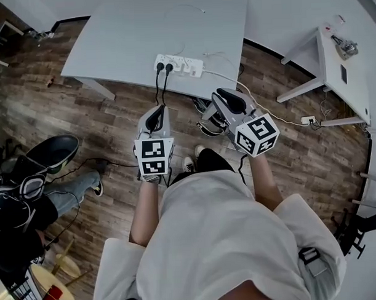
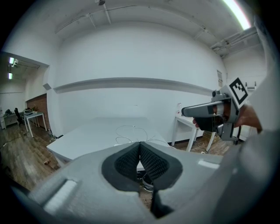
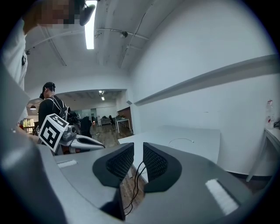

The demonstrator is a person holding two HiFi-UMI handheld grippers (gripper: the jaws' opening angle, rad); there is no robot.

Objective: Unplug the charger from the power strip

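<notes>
– On the near edge of the white table (image 1: 135, 37), is the charger out of the power strip (image 1: 180, 65) yet?

– No. Two black plugs (image 1: 165, 67) sit side by side in the strip's left end. Their black cables (image 1: 159, 89) hang over the table edge toward the floor. A thin white cable (image 1: 235, 78) runs off from the strip's right end. Which of these belongs to the charger is hard to tell from this high up; my guess is one of the black pair.

– And the grippers?

– Both are short of the table and apart from the strip, held over the wooden floor. The left gripper (image 1: 157, 112) has its jaws pressed together with nothing in them. The right gripper (image 1: 222, 94) has its jaws spread a little. Only the dangling black cables show through the gap, farther off and not pinched.

– So how much is done?

– Nothing of the unplugging itself, I'd judge. What's left is to reach the strip, probably steady it with one gripper, close on the plug body and draw it straight out.
</notes>
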